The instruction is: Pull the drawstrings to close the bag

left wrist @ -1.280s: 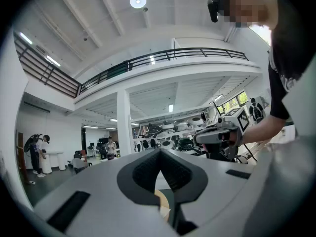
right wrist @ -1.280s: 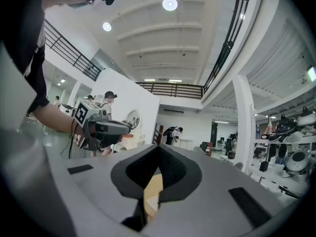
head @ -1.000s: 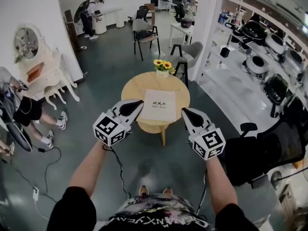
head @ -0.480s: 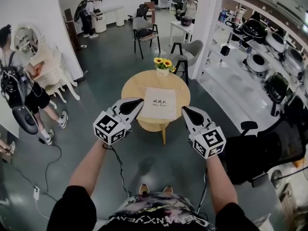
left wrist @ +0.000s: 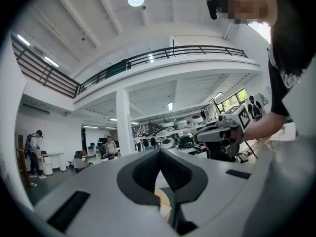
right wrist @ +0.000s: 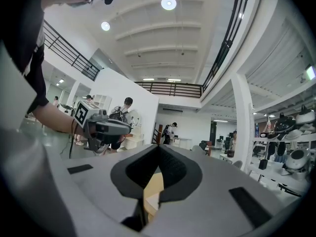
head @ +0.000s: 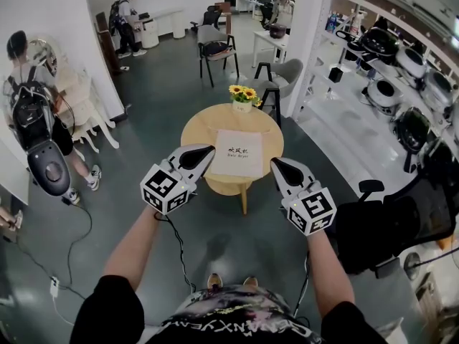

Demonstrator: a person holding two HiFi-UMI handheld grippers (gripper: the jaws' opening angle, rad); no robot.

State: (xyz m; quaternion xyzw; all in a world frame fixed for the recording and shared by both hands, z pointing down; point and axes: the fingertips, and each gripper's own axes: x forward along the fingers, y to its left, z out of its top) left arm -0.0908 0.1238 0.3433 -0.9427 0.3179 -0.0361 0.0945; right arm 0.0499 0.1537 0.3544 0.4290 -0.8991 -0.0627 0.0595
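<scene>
My left claw (head: 206,153) and right claw (head: 275,165), both closed on nothing, flank the bag (head: 238,154) ahead: probably light and limp, best pinched by its cords.

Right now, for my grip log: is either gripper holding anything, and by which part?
Nothing is held. Left gripper and right gripper are shut and empty; the bag lies on the table.

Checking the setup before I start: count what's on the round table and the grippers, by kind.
White bag: 1
Sunflower pot: 1
Grippers: 2, left gripper and right gripper, both shut
Total: 4
</scene>
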